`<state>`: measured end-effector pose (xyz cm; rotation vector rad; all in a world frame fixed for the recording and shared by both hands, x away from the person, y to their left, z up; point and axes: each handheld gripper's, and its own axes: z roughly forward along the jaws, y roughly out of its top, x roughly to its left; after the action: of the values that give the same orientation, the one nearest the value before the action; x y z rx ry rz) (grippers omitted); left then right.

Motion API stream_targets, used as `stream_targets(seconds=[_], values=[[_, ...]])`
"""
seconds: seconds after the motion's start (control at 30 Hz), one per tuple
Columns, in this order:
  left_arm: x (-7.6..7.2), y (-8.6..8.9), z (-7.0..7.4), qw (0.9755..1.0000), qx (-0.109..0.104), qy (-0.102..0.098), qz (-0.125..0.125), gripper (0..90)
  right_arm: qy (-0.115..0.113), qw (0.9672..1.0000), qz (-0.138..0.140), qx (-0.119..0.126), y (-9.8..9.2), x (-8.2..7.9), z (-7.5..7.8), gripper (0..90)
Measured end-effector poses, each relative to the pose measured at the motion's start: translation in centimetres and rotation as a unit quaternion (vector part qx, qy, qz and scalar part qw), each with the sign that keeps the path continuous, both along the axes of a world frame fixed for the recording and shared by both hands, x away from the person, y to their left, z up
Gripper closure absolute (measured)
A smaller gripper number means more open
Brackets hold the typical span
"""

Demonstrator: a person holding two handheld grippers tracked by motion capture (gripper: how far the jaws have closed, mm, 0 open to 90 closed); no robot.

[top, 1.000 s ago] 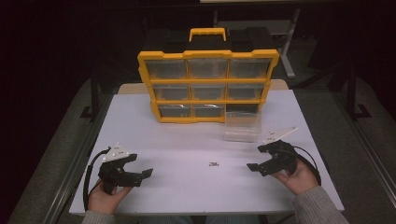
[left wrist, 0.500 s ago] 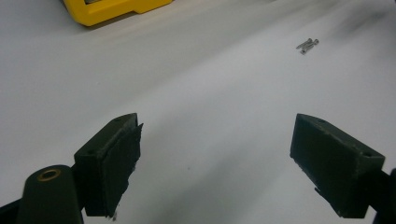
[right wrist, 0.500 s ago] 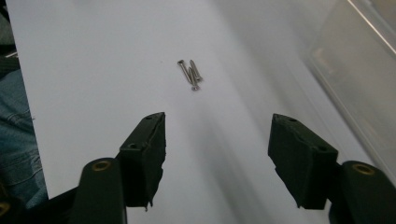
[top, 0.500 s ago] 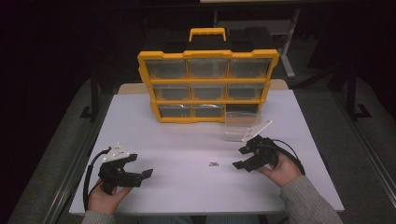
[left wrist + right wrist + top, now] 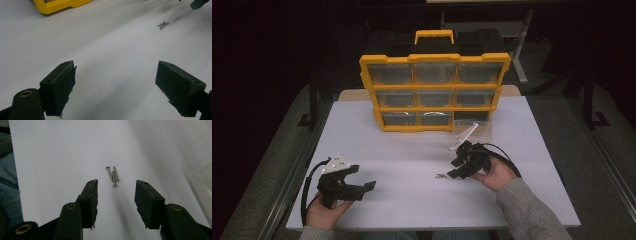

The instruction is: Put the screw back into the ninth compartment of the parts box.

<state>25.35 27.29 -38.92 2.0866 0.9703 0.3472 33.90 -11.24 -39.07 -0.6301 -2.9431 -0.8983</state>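
A small cluster of metal screws lies on the white table, left of my right gripper. In the right gripper view the screws rest just beyond the tips of my right gripper. Its jaws have just been closing and stand half apart with nothing between them. My left gripper rests near the table's front left, wide open and holding nothing. In the left gripper view, the left gripper looks across bare table toward the distant screws.
A yellow organizer with clear drawers stands upright at the back of the table. One clear drawer lies out on the table in front of its empty lower right slot, just behind my right hand. Dark floor surrounds the table.
My right gripper has moved left across the table toward the screws and its jaws have narrowed. The left gripper has stayed where it was.
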Motion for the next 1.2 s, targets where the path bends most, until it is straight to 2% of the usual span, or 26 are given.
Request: stream_targets(seconds=[0.23, 0.6, 0.7, 0.73, 1.2], values=[[0.0, 0.0, 0.0, 1.0, -0.001, 0.0, 0.001, 15.6, 0.007, 0.9998, 0.018, -0.01, 1.9, 0.9, -0.3, 59.2], [0.0, -0.1, -0.1, 1.0, -0.007, 0.001, 0.004, 15.6, 0.019, 0.9982, 0.035, -0.045, 4.2, 2.0, -1.4, 69.9], [0.0, 0.1, 0.0, 1.0, 0.0, 0.0, 0.003, 15.6, 0.021, 0.9977, 0.039, -0.052, 4.5, 2.3, -1.9, 72.2], [0.0, 0.0, -0.1, 1.0, -0.006, -0.001, 0.007, 15.6, 0.021, 0.9975, 0.039, -0.055, 4.6, 2.3, -2.0, 72.5], [0.0, 0.1, 0.0, 1.0, -0.006, -0.001, 0.007, 15.6, 0.022, 0.9955, 0.043, -0.081, 5.2, 2.8, -3.2, 77.5]])
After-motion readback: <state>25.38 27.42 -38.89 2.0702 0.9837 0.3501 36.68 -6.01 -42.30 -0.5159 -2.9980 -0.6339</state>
